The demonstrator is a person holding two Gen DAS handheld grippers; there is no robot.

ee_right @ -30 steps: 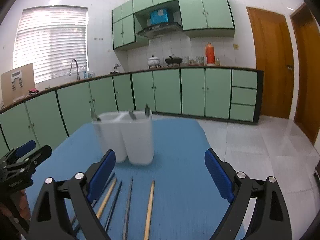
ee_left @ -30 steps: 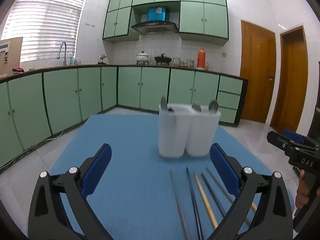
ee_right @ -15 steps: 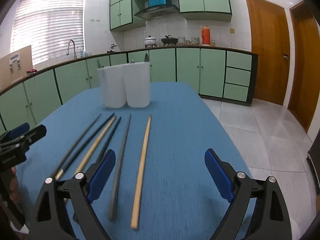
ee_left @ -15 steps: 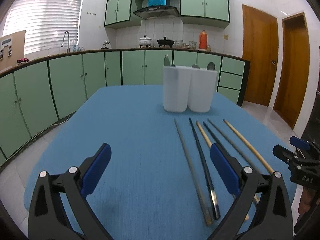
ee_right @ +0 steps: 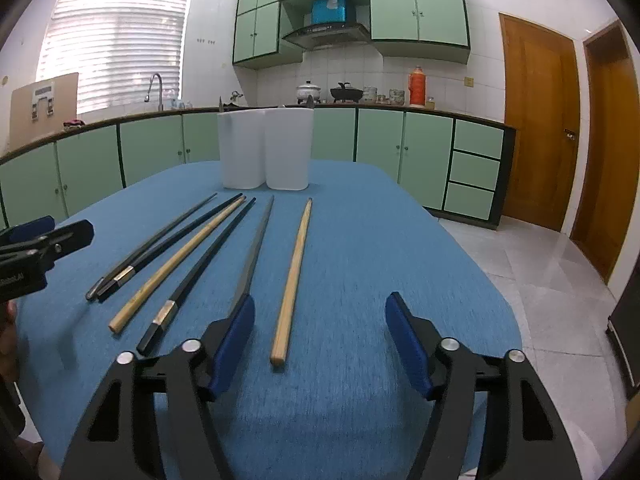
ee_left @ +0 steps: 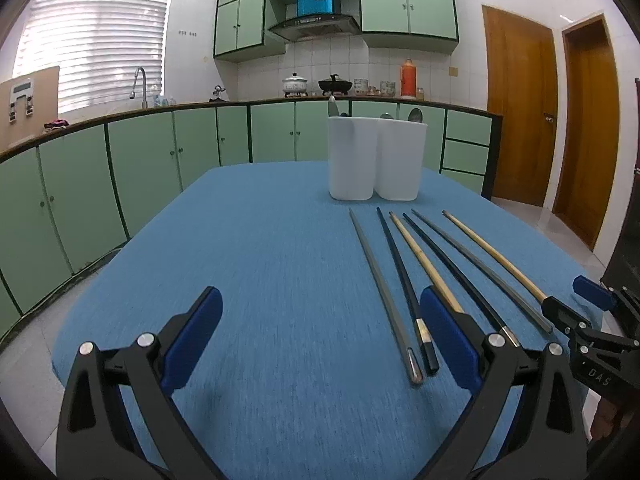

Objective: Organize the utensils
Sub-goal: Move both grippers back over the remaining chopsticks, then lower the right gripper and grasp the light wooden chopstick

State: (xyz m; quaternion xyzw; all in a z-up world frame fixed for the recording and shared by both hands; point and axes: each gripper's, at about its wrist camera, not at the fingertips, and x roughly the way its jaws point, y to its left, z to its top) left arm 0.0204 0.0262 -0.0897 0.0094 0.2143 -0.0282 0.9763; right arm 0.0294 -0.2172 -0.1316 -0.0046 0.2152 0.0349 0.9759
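Both hand-held grippers have sunk toward the tabletop (ee_left: 248, 248). The right hand-held gripper (ee_right: 320, 340) has just been narrowing its jaws, nothing between them, above the near-edge chopsticks (ee_right: 292, 276).

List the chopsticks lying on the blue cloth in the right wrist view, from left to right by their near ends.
Grey chopstick → black chopstick with a metal band → wooden chopstick → second black banded chopstick → second grey chopstick → second wooden chopstick.
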